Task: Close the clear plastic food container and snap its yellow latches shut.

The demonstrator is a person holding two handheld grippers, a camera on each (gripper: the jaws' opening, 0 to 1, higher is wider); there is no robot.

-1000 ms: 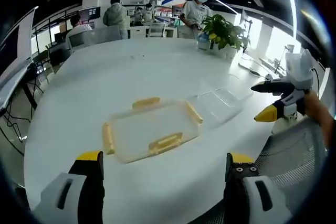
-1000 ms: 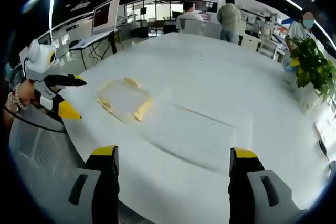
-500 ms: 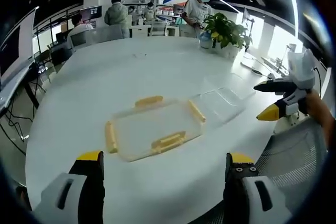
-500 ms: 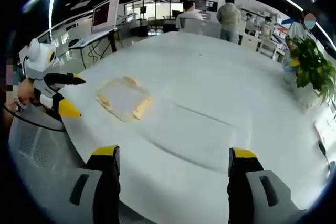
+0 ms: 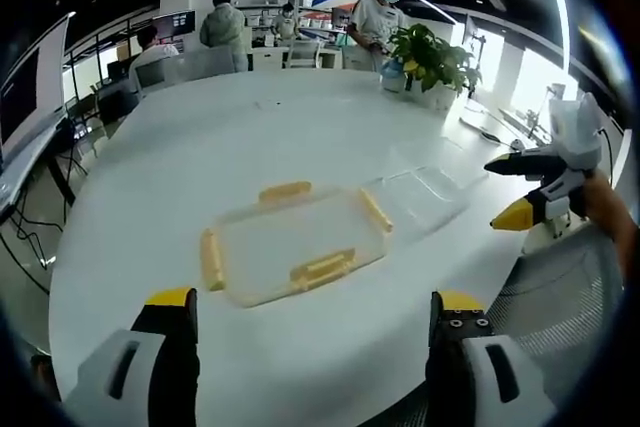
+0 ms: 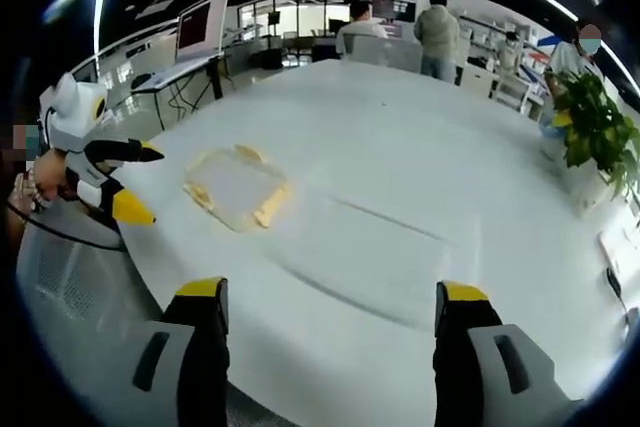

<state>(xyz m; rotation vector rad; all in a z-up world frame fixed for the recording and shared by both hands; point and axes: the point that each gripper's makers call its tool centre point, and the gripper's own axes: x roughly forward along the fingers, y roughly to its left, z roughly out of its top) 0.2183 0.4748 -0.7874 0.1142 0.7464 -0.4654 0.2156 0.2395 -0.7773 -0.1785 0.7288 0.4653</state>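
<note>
Barely anything has changed over the last second — my views drift a hair, the lid (image 5: 293,251) with its yellow latches (image 5: 322,268) hasn't budged, so closing hasn't started. My left gripper (image 5: 310,362) hangs over the near table edge, jaws wide apart, holding nothing. My right gripper (image 6: 327,357) is likewise spread wide and empty. The clear container base (image 5: 418,197) lies just beside the lid, apart from both grippers — lid needs lifting onto it first, I'd say. White table (image 5: 210,157), otherwise bare; potted plant (image 5: 430,62) at far end. Open office, people standing behind, monitor (image 6: 201,28).
</note>
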